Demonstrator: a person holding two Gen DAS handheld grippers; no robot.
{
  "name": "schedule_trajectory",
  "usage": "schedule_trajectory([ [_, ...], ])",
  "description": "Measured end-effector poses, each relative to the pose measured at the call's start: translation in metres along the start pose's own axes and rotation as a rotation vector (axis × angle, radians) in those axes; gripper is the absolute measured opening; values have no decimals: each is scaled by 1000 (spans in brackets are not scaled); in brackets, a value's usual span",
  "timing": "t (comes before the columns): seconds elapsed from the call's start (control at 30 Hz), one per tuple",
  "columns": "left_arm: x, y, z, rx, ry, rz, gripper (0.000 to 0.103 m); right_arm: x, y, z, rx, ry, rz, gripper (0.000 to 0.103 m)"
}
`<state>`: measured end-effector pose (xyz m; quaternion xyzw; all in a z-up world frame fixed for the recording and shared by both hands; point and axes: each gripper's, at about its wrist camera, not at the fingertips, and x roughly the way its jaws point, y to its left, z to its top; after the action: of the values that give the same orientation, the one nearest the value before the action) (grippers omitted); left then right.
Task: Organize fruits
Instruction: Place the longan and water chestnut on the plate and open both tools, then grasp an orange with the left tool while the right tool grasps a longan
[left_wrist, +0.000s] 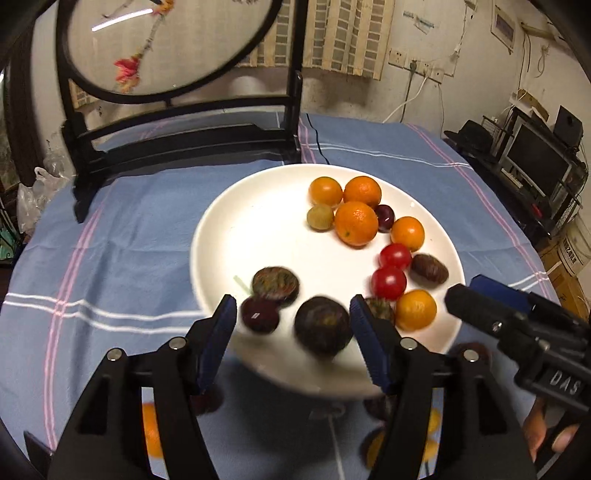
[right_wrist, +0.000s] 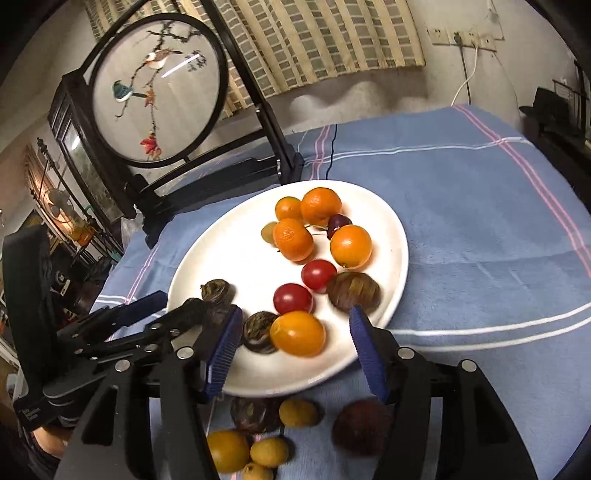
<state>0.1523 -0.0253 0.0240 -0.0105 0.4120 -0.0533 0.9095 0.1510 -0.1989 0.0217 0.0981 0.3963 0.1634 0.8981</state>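
**Fruit crowds plate as both grippers hang open**

Oranges (right_wrist: 295, 239), red tomatoes (right_wrist: 293, 298) and dark fruits (left_wrist: 322, 325) share a white plate (right_wrist: 388, 236) on the blue cloth (right_wrist: 480, 229); more fruit (right_wrist: 298, 412) lies off its near rim. The left gripper (left_wrist: 293, 314) and right gripper (right_wrist: 295, 332) are both open, holding nothing. Round fruit could roll off if nudged.

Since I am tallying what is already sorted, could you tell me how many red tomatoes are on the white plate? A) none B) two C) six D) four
B: two red tomatoes lie side by side on the white plate, between the oranges and the dark brown fruits; both also show in the left wrist view.
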Motion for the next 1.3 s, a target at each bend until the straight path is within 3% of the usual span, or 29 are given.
schedule_trajectory([
  [0.13, -23, 7, -21, -4, -17, 4, 76, -23, 3, -23, -45, -18, -15, 68],
  [0.47, -56, 28, -80, -46, -44, -19, 81, -39, 11, -81, -120, 43, -28, 68],
  [0.6, -56, 32, -93, -58, -23, -33, 81, -40, 13, -90, -88, 61, 17, 68],
  [0.73, -59, 27, -97, -34, -26, -49, 81, -40, 35, -103, -206, 69, -40, 67],
  [0.93, -57, 23, -99, -5, -25, -23, 81, -23, 56, -113, -331, 136, -95, 53],
  [1.0, -56, 25, -99, -15, -19, -24, 81, -16, 60, -114, -358, 161, -125, 41],
  [1.03, -55, 26, -99, -21, -15, -28, 81, -10, 62, -114, -367, 175, -143, 40],
  [1.13, -51, 26, -100, -18, -4, -19, 82, -5, 65, -112, -372, 175, -158, 39],
  [1.27, -45, 27, -101, -13, 16, -13, 82, -2, 67, -112, -366, 163, -149, 22],
  [1.3, -44, 27, -101, -14, 17, -13, 82, -3, 65, -112, -353, 163, -143, 22],
])
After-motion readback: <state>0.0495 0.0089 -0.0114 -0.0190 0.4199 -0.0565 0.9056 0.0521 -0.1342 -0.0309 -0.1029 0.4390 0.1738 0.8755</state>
